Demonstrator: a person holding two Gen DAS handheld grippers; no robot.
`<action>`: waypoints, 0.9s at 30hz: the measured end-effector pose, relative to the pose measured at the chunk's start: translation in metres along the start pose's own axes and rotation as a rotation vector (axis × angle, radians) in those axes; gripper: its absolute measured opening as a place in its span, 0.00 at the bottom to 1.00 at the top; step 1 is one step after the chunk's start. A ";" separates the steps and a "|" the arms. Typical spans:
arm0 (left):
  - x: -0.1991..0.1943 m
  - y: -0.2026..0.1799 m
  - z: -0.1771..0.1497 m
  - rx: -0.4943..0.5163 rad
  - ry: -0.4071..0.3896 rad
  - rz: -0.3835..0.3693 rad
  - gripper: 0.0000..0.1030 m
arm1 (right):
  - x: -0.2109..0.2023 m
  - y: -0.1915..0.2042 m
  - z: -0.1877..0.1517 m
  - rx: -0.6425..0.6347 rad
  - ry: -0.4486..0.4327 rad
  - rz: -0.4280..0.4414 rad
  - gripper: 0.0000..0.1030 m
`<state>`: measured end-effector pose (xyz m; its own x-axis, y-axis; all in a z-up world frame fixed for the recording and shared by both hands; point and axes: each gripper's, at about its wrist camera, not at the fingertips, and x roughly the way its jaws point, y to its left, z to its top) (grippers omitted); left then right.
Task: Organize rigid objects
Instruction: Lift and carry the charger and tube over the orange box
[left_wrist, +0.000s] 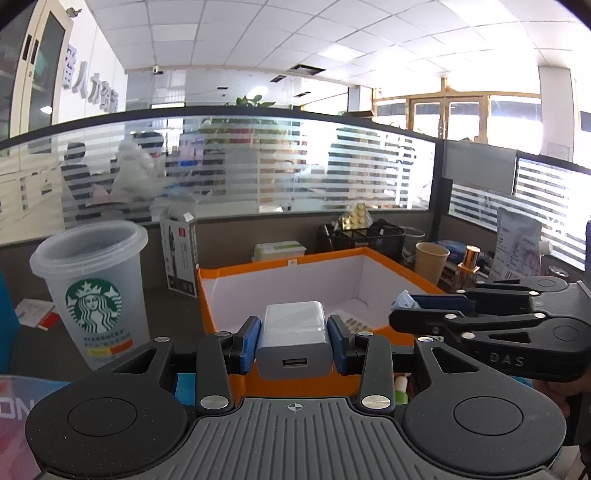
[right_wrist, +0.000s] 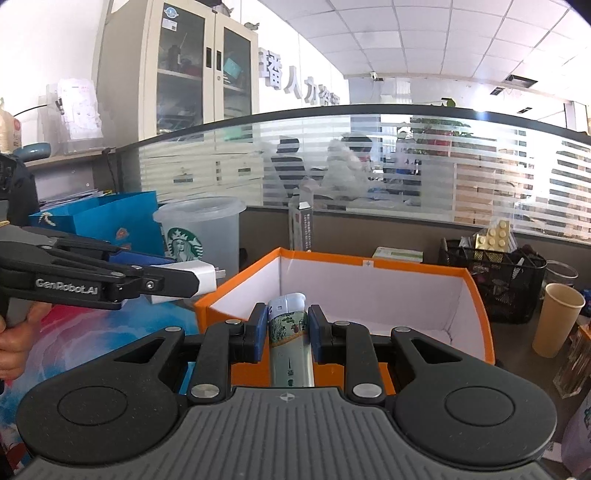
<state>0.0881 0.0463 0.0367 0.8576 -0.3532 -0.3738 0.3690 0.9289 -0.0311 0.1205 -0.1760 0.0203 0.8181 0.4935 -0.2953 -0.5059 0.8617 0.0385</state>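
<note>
Our left gripper (left_wrist: 293, 341) clamped a white charger (left_wrist: 293, 343); our right gripper (right_wrist: 286, 332) clamped a lighter (right_wrist: 290, 339), orange box (right_wrist: 476, 295) beyond both fingertips.

Bright office — striped glass partition (left_wrist: 258, 162)

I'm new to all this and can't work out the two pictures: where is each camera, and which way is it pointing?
Left wrist: sits on the left gripper, looking forward along its jaws, shut on a white USB charger, toward the orange box; the right gripper reaches in from the right.
Right wrist: sits on the right gripper, jaws shut on a slim printed lighter, facing the same box; the left gripper and a hand show at left.
Shared: box, Starbucks cup, paper cup.
</note>
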 end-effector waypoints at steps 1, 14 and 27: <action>0.001 0.000 0.002 0.001 -0.004 -0.001 0.36 | 0.002 -0.001 0.003 -0.002 -0.001 -0.006 0.21; 0.020 0.004 0.033 -0.002 -0.044 -0.011 0.36 | 0.034 -0.018 0.039 -0.021 -0.003 -0.053 0.21; 0.055 0.010 0.046 -0.018 -0.018 -0.012 0.36 | 0.059 -0.034 0.050 -0.003 0.020 -0.079 0.21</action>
<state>0.1551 0.0309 0.0582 0.8594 -0.3664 -0.3567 0.3730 0.9263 -0.0528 0.1996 -0.1699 0.0490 0.8497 0.4217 -0.3165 -0.4410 0.8974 0.0119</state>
